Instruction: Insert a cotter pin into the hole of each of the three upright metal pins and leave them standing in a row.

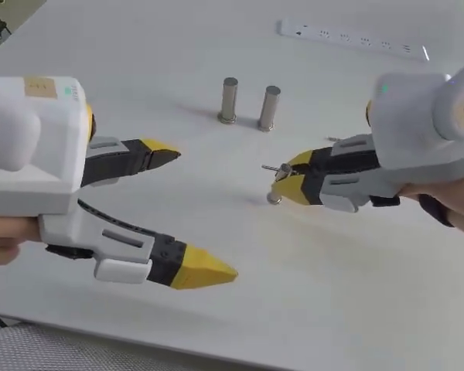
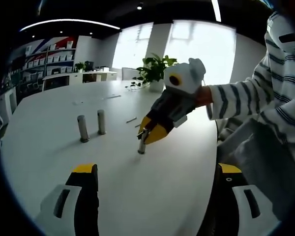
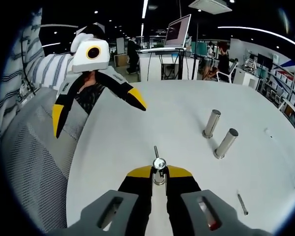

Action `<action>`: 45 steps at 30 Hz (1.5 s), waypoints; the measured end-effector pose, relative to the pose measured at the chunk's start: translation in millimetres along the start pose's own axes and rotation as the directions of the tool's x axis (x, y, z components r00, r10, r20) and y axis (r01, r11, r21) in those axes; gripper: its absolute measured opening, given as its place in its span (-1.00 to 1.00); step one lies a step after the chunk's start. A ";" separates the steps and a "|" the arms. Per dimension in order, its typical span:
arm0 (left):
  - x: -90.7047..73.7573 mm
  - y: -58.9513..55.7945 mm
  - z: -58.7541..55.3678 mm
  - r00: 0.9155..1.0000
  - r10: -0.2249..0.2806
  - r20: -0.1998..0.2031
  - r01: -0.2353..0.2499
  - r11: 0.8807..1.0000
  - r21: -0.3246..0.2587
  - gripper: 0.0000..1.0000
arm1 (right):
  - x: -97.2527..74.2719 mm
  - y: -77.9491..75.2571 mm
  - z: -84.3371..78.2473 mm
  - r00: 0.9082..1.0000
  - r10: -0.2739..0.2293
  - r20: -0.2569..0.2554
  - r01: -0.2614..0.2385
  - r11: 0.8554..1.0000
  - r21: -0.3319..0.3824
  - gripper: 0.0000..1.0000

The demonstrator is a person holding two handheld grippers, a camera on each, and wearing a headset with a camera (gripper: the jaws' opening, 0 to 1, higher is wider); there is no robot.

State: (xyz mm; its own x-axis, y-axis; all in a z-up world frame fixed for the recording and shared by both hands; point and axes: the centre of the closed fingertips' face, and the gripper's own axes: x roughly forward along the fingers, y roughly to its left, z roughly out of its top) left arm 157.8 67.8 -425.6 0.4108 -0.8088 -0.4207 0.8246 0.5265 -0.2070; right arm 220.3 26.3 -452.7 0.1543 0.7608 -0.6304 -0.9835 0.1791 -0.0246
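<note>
Two bare upright metal pins (image 1: 230,100) (image 1: 269,108) stand side by side at the back of the white table (image 1: 216,325); they are also in the right gripper view (image 3: 211,124) (image 3: 226,143). A third metal pin (image 1: 274,198) stands nearer. My right gripper (image 1: 284,175) is shut around its top. A thin cotter pin (image 1: 269,167) (image 3: 156,151) pokes out past the jaws through that pin's head. My left gripper (image 1: 189,212) hangs open and empty to the left, well apart from the pins. Its view shows the right gripper (image 2: 152,130) on the third pin (image 2: 141,146).
A white power strip (image 1: 348,37) lies along the table's far edge. A loose cotter pin (image 3: 242,204) lies on the table right of my right gripper, and another (image 2: 131,119) lies beyond the pins. A mesh chair (image 3: 34,162) stands at the table's near edge.
</note>
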 end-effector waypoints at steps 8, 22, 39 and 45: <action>-8.4 5.0 -3.1 1.000 0.029 0.000 -0.029 1.000 -0.009 0.98 | 22.8 -3.0 21.4 1.000 0.002 0.026 -0.001 1.000 -0.024 -0.92; -15.4 10.9 -4.4 0.998 0.060 0.003 -0.060 0.998 -0.013 0.98 | 48.2 -7.0 29.6 1.000 0.015 0.017 -0.014 0.999 -0.029 -0.92; -13.4 11.3 -8.5 0.998 0.062 -0.014 -0.062 0.998 -0.030 0.98 | 53.4 -7.7 28.7 1.000 0.014 0.016 -0.014 1.000 0.011 -0.91; -12.3 12.1 -8.2 0.998 0.065 -0.020 -0.066 0.997 -0.030 0.98 | 54.4 -7.3 29.7 1.000 0.012 0.018 -0.011 1.000 -0.011 -0.91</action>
State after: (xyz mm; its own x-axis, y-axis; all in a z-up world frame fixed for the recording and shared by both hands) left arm 159.5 86.3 -430.2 0.4558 -0.7675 -0.4508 0.7839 0.5860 -0.2051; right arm 238.6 84.9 -463.7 0.1446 0.7736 -0.6169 -0.9862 0.1638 -0.0257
